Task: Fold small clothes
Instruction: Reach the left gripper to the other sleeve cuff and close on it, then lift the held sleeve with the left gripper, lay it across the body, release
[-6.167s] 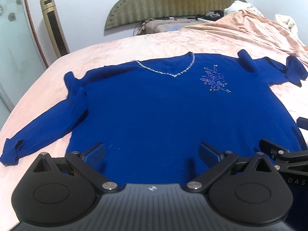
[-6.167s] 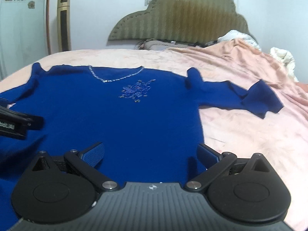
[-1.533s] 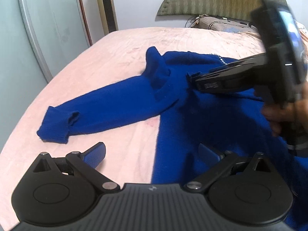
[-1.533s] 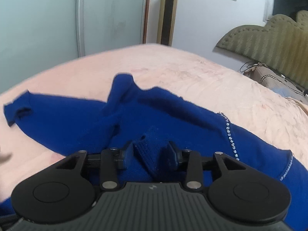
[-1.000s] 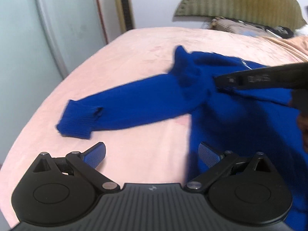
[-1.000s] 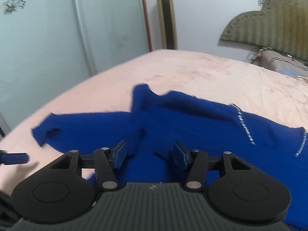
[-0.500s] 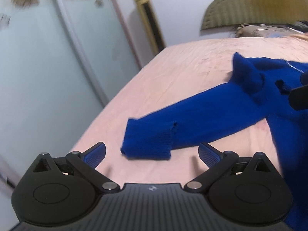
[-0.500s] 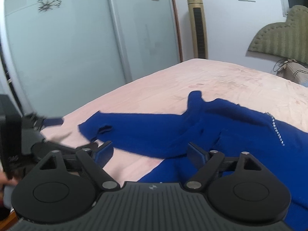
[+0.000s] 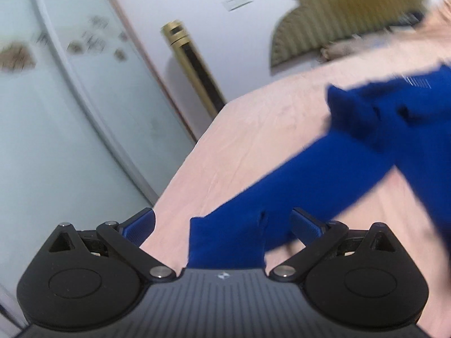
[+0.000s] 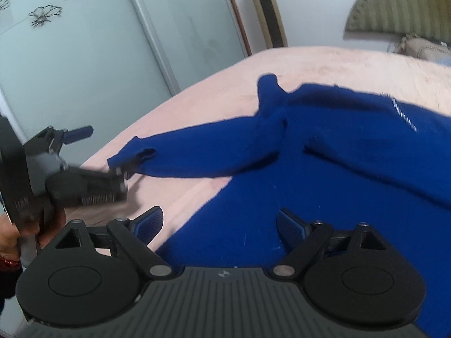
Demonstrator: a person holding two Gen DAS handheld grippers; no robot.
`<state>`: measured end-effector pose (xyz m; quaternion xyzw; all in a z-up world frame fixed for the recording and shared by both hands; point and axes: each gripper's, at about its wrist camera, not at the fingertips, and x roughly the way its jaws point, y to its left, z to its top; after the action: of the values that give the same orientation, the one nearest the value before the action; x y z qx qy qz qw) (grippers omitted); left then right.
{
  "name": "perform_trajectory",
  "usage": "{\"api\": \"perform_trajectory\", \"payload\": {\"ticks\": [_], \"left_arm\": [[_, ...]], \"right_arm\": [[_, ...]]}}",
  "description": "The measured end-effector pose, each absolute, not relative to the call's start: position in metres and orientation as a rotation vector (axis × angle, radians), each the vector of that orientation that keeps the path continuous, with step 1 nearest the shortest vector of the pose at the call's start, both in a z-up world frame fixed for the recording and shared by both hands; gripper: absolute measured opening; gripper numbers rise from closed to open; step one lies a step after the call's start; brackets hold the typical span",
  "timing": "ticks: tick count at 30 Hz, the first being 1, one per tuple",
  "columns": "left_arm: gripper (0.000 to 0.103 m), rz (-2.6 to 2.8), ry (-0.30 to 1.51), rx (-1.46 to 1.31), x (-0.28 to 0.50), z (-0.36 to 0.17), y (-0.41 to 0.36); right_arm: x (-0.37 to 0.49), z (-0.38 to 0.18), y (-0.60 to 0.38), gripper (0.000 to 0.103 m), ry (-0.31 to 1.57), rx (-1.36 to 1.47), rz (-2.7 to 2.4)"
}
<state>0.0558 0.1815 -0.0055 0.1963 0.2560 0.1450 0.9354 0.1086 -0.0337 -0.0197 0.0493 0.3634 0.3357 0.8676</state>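
A royal blue sweater (image 10: 352, 152) lies spread on the pink bed, its left sleeve (image 10: 197, 152) stretched toward the bed's edge. In the left wrist view the sleeve cuff (image 9: 225, 239) sits between the open fingers of my left gripper (image 9: 222, 222). The right wrist view shows the left gripper (image 10: 98, 146) from the side, open at the cuff (image 10: 132, 155). My right gripper (image 10: 220, 222) is open and empty over the sweater's side edge near the underarm. A beaded neckline (image 10: 403, 115) shows at the right.
The pink bedsheet (image 9: 267, 129) runs to the bed's left edge, close to the cuff. Glass wardrobe doors (image 10: 112, 42) and a gold tower fan (image 10: 267, 14) stand beyond it. An olive headboard (image 10: 400, 8) and a pillow are at the far end.
My left gripper has moved left and forward to the sleeve cuff, which now lies between its open fingers. My right gripper let go of the shoulder, opened, and drew back.
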Motion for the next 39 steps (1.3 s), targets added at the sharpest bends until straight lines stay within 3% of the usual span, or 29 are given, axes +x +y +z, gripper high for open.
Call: {"api": "perform_trajectory", "payload": {"ticks": [5,7,9,12,14,27,39], "left_arm": [[0.102,0.369,0.635,0.426,0.091,-0.022,0.181],[0.092,0.387,0.642,0.464,0.093,-0.03,0.18],[0.055,0.369,0.648,0.45,0.091,-0.03,0.183],[0.022,0.327,0.683,0.356,0.086,-0.025,0.195],[0.009,0.332,0.681,0.333,0.083,-0.021,0.199],[0.006,0.228,0.567,-0.069,0.076,0.056,0.253],[0.003,0.555,0.325,-0.041,0.087,0.146,0.278]], "right_arm": [[0.105,-0.024,-0.033,0.092,0.761,0.093,0.698],[0.104,-0.024,-0.033,0.092,0.758,0.092,0.7],[0.104,-0.024,-0.033,0.093,0.759,0.095,0.7],[0.107,-0.027,-0.033,0.093,0.763,0.1,0.698],[0.107,-0.028,-0.032,0.094,0.762,0.097,0.698],[0.106,-0.029,-0.029,0.097,0.76,0.089,0.699],[0.104,-0.018,-0.059,0.097,0.737,0.129,0.664]]}}
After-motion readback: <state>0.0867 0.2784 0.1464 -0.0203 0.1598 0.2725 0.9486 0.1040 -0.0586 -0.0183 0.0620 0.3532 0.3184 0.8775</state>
